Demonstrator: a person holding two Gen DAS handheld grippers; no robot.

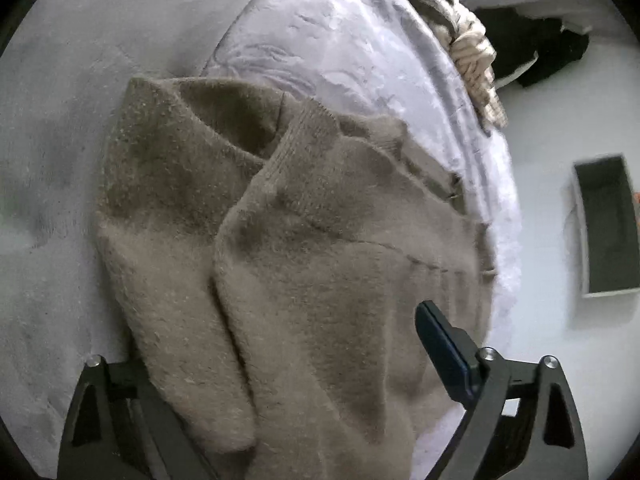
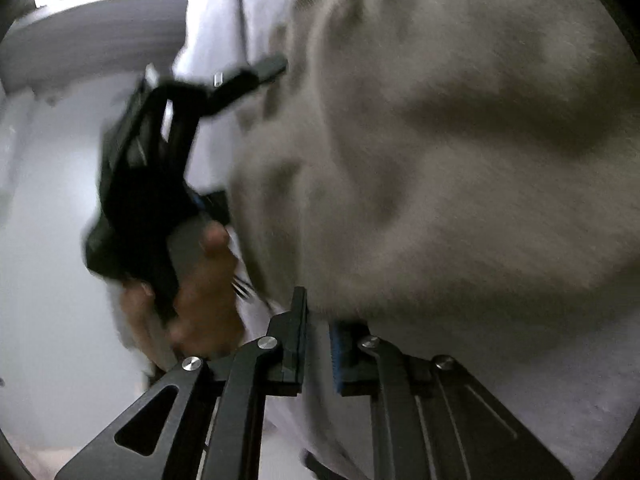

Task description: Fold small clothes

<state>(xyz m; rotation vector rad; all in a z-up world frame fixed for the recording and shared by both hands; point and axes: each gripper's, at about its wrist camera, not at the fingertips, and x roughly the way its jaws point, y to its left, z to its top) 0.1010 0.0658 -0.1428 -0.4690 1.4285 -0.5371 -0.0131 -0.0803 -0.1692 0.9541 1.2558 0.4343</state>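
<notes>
A beige knitted sweater lies crumpled on the bed, its ribbed hem turned up. My left gripper straddles the near end of it with jaws wide open. The right finger shows above the knit and the left finger is hidden under it. In the right wrist view the sweater fills the upper right. My right gripper sits at its lower edge, with a narrow gap between the pads. The knit drapes over the tip of the blue-padded finger. A hand holds the left gripper's handle.
A white quilted bedspread lies beyond the sweater, with a striped cloth at the bed's edge. On the pale floor to the right are a dark garment and a dark-lined box. Plain sheet spreads to the left.
</notes>
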